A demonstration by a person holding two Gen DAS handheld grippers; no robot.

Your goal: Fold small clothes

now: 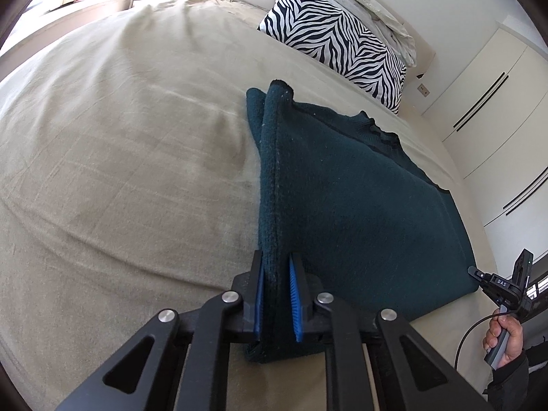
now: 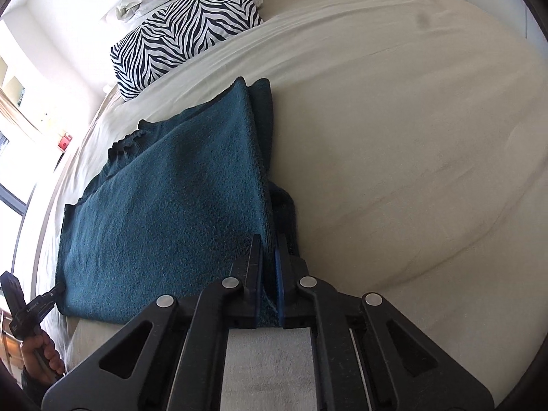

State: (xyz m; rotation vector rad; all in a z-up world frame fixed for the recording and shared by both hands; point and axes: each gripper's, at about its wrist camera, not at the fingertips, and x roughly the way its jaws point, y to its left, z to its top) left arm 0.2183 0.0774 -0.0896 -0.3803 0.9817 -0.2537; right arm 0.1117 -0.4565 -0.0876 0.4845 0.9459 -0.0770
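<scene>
Nearest, left gripper (image 1: pixel 278 275) clamped on one bunched edge of the dark teal knitted garment (image 1: pixel 342 188); fingertips partly buried in the knit. Right gripper (image 2: pixel 269 255) pinched tight on the opposite edge, blue pads almost hidden by cloth. Garment spread flat between both on the beige bedspread (image 1: pixel 120 154), ribbed neckline toward the far side. Right hand (image 1: pixel 503 335) cut off at frame edge. Beyond, zebra-print pillow (image 1: pixel 335 37); crumpled white bedding (image 1: pixel 370 3) piled behind, shape hard to read. No containers visible.
</scene>
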